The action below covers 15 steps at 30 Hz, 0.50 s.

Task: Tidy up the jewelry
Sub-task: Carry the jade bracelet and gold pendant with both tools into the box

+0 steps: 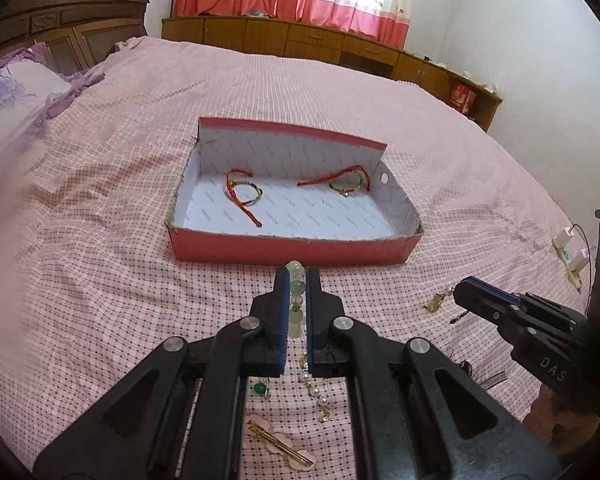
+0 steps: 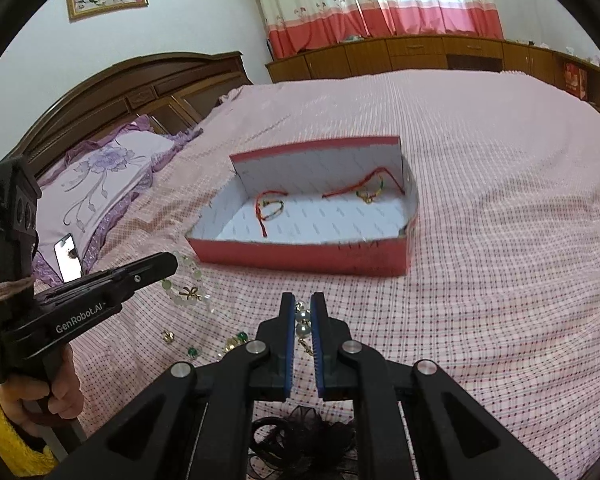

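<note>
Bed (image 1: 100,240) bears one box (image 1: 292,246) holding two bracelets (image 1: 246,194).

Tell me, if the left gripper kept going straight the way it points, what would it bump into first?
Probably the near red wall of the box, straight ahead of the left gripper, which is shut on a bead bracelet. It might meet the bedspread first; depth is unclear.

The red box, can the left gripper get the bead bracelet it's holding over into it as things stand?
Probably yes. The left gripper, shut on the bead bracelet, points at the red box, whose top is open; only bare bedspread lies between.
</note>
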Each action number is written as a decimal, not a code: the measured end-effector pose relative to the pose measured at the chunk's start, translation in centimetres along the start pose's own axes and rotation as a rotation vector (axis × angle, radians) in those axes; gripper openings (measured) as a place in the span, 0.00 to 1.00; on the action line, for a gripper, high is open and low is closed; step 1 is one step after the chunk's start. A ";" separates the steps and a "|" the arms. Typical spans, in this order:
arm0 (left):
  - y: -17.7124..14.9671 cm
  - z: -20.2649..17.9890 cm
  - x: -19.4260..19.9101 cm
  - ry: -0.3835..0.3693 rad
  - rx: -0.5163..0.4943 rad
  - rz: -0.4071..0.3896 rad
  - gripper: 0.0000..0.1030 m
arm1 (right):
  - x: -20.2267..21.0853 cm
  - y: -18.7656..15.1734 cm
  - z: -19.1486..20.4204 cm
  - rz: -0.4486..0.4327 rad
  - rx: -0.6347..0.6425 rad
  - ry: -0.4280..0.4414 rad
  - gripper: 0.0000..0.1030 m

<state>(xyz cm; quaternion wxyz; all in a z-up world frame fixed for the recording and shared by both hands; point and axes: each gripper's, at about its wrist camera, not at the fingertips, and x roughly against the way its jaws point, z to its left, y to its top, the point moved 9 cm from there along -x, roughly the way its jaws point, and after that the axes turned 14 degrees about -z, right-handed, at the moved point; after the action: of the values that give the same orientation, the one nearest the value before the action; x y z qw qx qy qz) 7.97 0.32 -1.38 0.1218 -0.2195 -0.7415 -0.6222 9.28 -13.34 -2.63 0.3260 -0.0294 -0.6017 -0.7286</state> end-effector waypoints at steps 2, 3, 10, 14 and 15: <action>0.4 0.0 0.2 0.000 0.000 -0.010 0.00 | 0.3 0.6 0.3 -0.014 0.005 0.003 0.09; 0.6 0.0 0.4 0.001 -0.004 -0.015 0.00 | 0.4 0.8 0.4 -0.019 0.006 0.005 0.09; 2.3 0.0 0.6 0.005 -0.021 -0.052 0.00 | 1.0 2.7 1.0 -0.054 0.020 0.018 0.09; 3.5 0.3 0.2 0.009 -0.023 -0.072 0.00 | 0.9 4.2 1.3 -0.072 0.031 0.025 0.09; 3.8 0.4 0.1 0.012 -0.024 -0.077 0.00 | 0.8 4.5 1.3 -0.076 0.033 0.025 0.09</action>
<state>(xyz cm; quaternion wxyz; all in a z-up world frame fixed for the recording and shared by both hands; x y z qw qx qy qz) 9.73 1.24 1.86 0.0995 -0.1883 -0.7413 -0.6365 10.46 -12.83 1.93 0.3059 0.0079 -0.6101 -0.7308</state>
